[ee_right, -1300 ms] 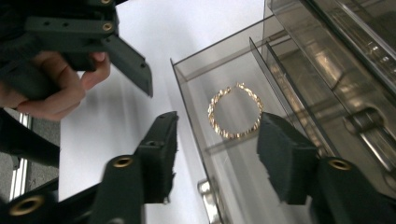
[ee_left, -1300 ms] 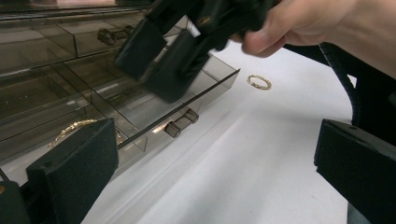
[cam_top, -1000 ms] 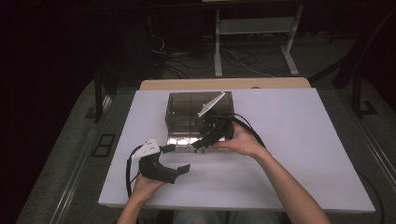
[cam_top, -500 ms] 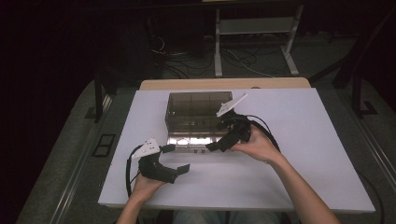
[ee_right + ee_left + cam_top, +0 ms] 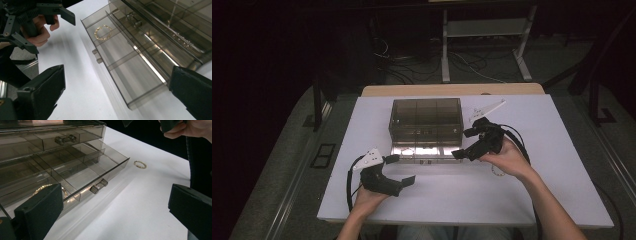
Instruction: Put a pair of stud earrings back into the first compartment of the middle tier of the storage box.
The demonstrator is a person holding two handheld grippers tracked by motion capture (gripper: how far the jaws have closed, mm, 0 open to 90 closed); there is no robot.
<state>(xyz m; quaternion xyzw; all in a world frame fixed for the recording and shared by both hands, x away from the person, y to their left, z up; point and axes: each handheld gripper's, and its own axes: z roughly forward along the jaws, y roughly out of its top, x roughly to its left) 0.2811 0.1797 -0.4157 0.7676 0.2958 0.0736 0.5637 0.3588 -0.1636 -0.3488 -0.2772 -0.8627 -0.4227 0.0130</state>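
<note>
A smoky clear drawer box [image 5: 424, 119] stands mid-table with its bottom drawer [image 5: 426, 150] pulled out. A gold bracelet [image 5: 103, 32] lies in the drawer's end compartment, partly behind my left pad in the left gripper view [image 5: 50, 188]. A second gold bracelet [image 5: 140, 164] lies on the white table [image 5: 557, 150] to the right of the drawer [image 5: 498, 171]. My right gripper [image 5: 463, 143] hovers at the drawer's right end; its jaws have just been opening and stand wide with nothing between them [image 5: 117, 95]. My left gripper [image 5: 401, 170] is open and empty before the drawer's left end.
The drawer has a small knob handle [image 5: 98, 186] on its front. Cables trail from both grippers across the table. The wooden back edge [image 5: 452, 90] lies behind the box, with dark floor, cables and a metal stand [image 5: 484, 30] beyond.
My right gripper has moved right, away from the box front, and its jaws have opened wide. The left gripper has stayed put.
</note>
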